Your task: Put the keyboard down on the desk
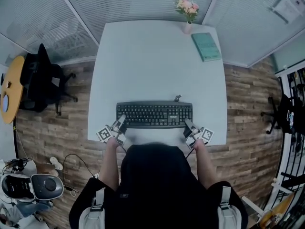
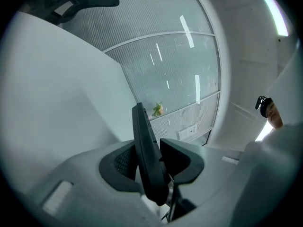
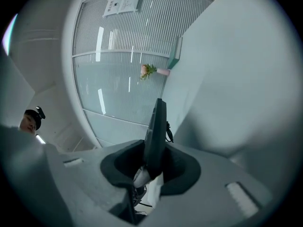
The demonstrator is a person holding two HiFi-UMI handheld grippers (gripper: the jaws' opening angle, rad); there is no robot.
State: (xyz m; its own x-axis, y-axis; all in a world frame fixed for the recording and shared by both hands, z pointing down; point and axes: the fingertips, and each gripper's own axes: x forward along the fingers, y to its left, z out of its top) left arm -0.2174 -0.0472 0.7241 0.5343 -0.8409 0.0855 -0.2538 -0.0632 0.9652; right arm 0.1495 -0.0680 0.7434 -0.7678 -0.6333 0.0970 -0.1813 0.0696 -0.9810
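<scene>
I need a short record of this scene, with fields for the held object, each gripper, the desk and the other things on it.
held object: black keyboard, keys up
left gripper: shut on the keyboard's left end
right gripper: shut on the keyboard's right end
place: over the near part of the white desk; whether it touches the desk cannot be told
also on desk: vase of flowers and green book, at the far right corner
</scene>
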